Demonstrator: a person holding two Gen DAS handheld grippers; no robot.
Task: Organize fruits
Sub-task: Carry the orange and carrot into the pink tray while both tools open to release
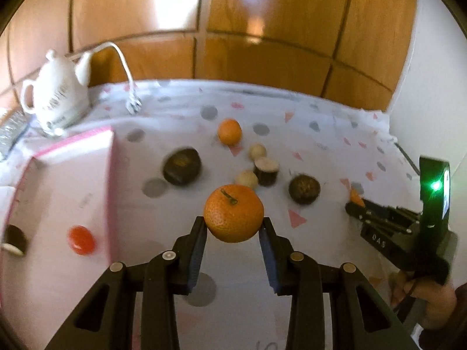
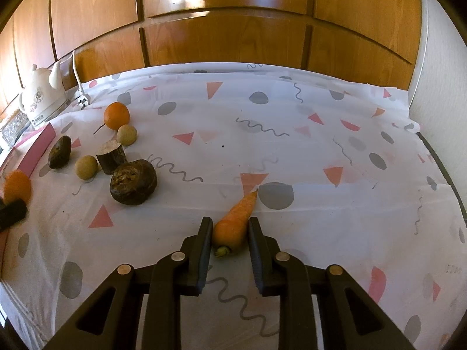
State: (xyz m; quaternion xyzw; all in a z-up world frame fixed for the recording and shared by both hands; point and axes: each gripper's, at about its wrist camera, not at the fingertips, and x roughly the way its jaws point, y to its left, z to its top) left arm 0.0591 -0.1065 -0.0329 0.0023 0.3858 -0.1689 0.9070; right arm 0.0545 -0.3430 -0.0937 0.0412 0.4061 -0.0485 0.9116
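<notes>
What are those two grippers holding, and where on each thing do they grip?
The left gripper clamps a mandarin across its lower sides. The right gripper clamps a carrot at its thick stem end.

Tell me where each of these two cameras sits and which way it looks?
Left wrist view: rides the left tool, looking forward and down along its fingers at the round orange mandarin it grips; the right tool and a hand show.
Right wrist view: rides the right tool, looking down at the tapered orange carrot it grips; the left tool's tip shows at the left edge.
Shared: patterned white tablecloth, white ceramic teapot, scattered fruit.
</notes>
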